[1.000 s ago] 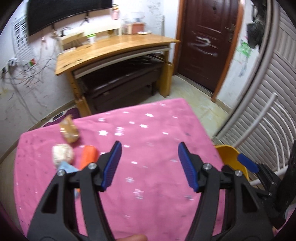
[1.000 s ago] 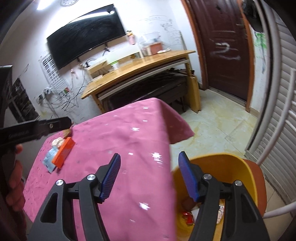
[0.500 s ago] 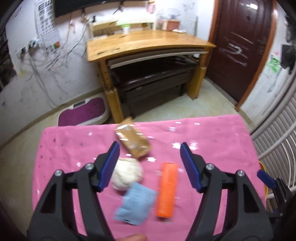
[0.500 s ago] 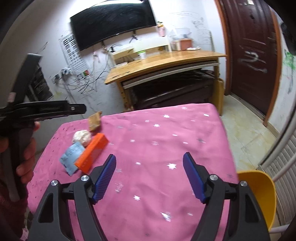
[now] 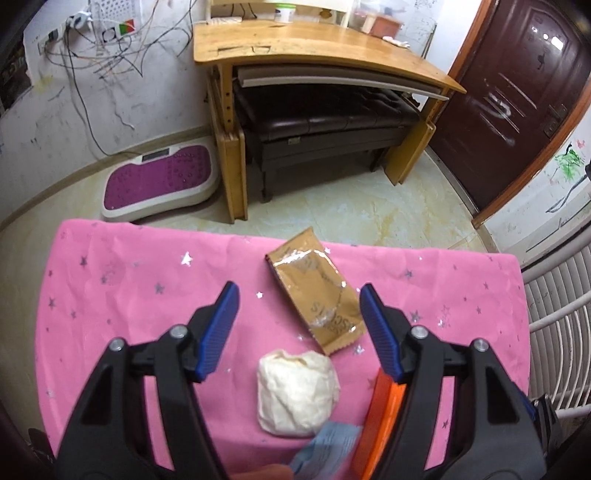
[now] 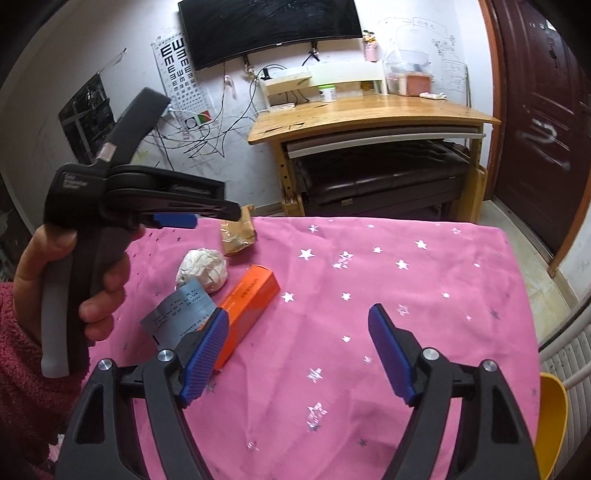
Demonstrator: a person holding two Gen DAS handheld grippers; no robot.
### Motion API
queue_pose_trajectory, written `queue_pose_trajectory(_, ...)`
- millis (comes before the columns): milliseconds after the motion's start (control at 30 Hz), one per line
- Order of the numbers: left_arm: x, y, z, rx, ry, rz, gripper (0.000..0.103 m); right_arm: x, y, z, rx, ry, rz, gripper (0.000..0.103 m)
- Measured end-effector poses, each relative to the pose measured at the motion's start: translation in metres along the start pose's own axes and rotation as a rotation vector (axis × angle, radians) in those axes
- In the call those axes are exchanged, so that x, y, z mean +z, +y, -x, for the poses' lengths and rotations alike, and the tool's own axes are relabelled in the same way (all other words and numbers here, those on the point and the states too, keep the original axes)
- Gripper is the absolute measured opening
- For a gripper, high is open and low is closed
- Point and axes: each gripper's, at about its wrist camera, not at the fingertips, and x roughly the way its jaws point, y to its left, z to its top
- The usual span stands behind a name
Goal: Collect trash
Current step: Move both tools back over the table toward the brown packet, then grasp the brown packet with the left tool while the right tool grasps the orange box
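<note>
My tongs [image 5: 298, 297]: black with blue pads. Table [image 6: 369, 332]: pink cloth with silver stars. On it: tan wrapper [image 5: 314, 291], white paper ball [image 5: 297, 393], orange box [image 6: 245, 301], pale blue slip [image 6: 181, 308].

Yellow bin [image 6: 552, 424] cut off

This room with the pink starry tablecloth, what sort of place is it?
Most likely a room in someone's home, used for study. A wooden desk stands by the scribbled wall, a curved black screen hangs above it, and a purple and white footplate lies on the floor.
</note>
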Motion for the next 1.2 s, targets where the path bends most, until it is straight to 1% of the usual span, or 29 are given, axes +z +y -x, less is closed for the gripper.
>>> queue_pose_trajectory(233,0.009,-0.002,-0.012,-0.011,0.018,0.020,0.065,0.004,0.017,-0.018,0.024,0.024,0.031,0.073)
queue_pose_trajectory(433,0.016,-0.003,-0.027,0.030,0.068,0.037,0.064,0.007,0.028,-0.039,0.037,0.058,0.047,0.074)
queue_pose_trajectory(500,0.014,-0.003,-0.032,0.033,0.089,0.040,0.049,0.008,0.030,-0.044,0.045,0.068,0.049,0.074)
queue_pose_trajectory(533,0.014,-0.003,-0.034,0.035,0.098,0.040,0.049,0.008,0.032,-0.047,0.048,0.072,0.051,0.074)
queue_pose_trajectory(567,0.013,-0.003,-0.035,0.034,0.098,0.046,0.047,0.009,0.032,-0.049,0.050,0.076,0.054,0.074)
queue_pose_trajectory(733,0.010,0.005,-0.030,0.027,0.079,0.071,0.028,0.010,0.035,-0.058,0.051,0.094,0.053,0.074)
queue_pose_trajectory(767,0.010,0.007,-0.030,0.030,0.075,0.075,0.013,0.010,0.034,-0.059,0.054,0.095,0.045,0.074)
queue_pose_trajectory(800,0.009,0.011,-0.029,0.027,0.076,0.087,0.006,0.010,0.033,-0.060,0.050,0.096,0.040,0.074)
queue_pose_trajectory(833,0.009,0.015,-0.030,0.018,0.083,0.098,0.006,0.011,0.032,-0.062,0.041,0.093,0.034,0.074)
queue_pose_trajectory(967,0.008,0.024,-0.024,0.021,0.054,0.122,0.006,0.014,0.025,-0.060,0.037,0.084,0.004,0.074)
queue_pose_trajectory(1067,0.006,0.029,-0.018,0.008,0.039,0.138,0.005,0.016,0.025,-0.066,0.045,0.114,0.004,0.074)
queue_pose_trajectory(1200,0.004,0.035,-0.006,-0.008,0.016,0.155,0.005,0.019,0.035,-0.073,0.038,0.129,0.027,0.074)
